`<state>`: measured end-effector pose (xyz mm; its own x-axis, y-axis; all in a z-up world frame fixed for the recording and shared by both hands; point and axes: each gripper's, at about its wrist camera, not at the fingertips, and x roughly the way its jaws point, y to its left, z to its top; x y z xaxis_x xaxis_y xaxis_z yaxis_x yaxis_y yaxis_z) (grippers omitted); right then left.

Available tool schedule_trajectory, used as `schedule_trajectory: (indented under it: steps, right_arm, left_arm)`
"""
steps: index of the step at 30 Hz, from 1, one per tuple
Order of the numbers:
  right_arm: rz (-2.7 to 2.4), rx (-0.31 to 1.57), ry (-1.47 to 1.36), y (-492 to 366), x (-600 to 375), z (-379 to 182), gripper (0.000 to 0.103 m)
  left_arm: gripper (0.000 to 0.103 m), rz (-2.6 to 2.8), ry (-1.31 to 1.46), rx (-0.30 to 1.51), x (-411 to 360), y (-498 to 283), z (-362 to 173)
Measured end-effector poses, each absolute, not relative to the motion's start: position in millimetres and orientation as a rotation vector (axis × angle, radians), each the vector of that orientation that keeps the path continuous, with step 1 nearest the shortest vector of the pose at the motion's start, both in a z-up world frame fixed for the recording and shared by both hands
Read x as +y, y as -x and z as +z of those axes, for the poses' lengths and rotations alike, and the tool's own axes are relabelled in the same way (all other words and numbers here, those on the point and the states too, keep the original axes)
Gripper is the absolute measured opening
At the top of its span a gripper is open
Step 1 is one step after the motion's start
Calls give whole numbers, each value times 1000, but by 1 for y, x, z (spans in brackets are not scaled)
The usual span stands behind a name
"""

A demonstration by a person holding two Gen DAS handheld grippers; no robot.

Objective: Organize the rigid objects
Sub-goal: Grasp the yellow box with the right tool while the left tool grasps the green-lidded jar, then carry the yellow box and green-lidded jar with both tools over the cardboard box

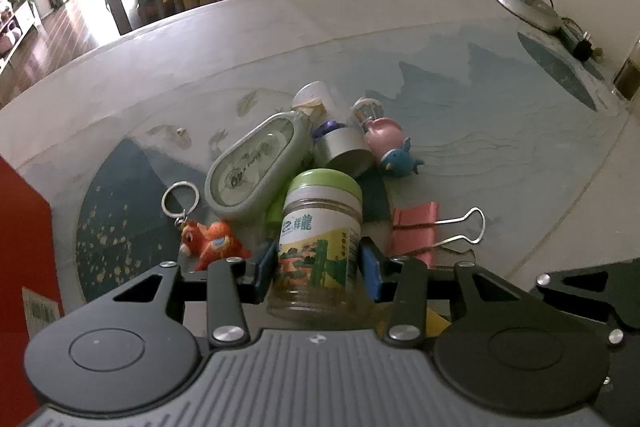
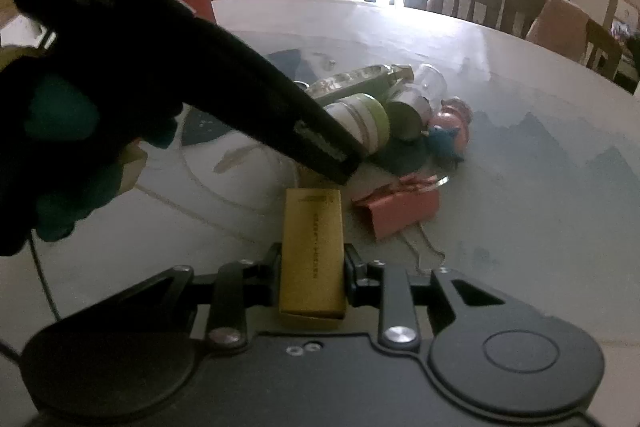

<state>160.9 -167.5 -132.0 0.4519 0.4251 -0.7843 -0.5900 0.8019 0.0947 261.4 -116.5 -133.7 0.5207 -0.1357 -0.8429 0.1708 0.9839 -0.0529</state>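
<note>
Left gripper [image 1: 318, 263]: blue pads clamped on a green-lidded glass jar [image 1: 318, 227], upright at six o'clock of the clutter on the round table [image 1: 520, 155].
Right gripper [image 2: 311, 267]: fingers clamped on a gold rectangular box [image 2: 312, 251].
Pink binder clip [image 1: 416, 231]: three o'clock of the jar.
Orange plush keychain [image 1: 212, 239]: nine o'clock.

Clear jar [image 1: 318, 247] with green lid and colourful label, upright, pinched at both sides. Gold rectangular box [image 2: 312, 259], lengthwise, clamped likewise. Behind on the surface [image 1: 480, 155]: pale green oval case [image 1: 256, 167], silver tin [image 1: 344, 151], pink-and-blue figurine [image 1: 394, 147], orange keychain toy [image 1: 212, 241], pink binder clip [image 1: 416, 231].
</note>
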Motion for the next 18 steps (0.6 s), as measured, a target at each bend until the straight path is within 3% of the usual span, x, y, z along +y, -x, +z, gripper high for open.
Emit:
schedule_trajectory:
  steps: [18]
  right_arm:
    - [554, 914, 74, -123, -191, -80, 29]
  left_arm:
    - [41, -138, 166, 1004, -73, -207, -117]
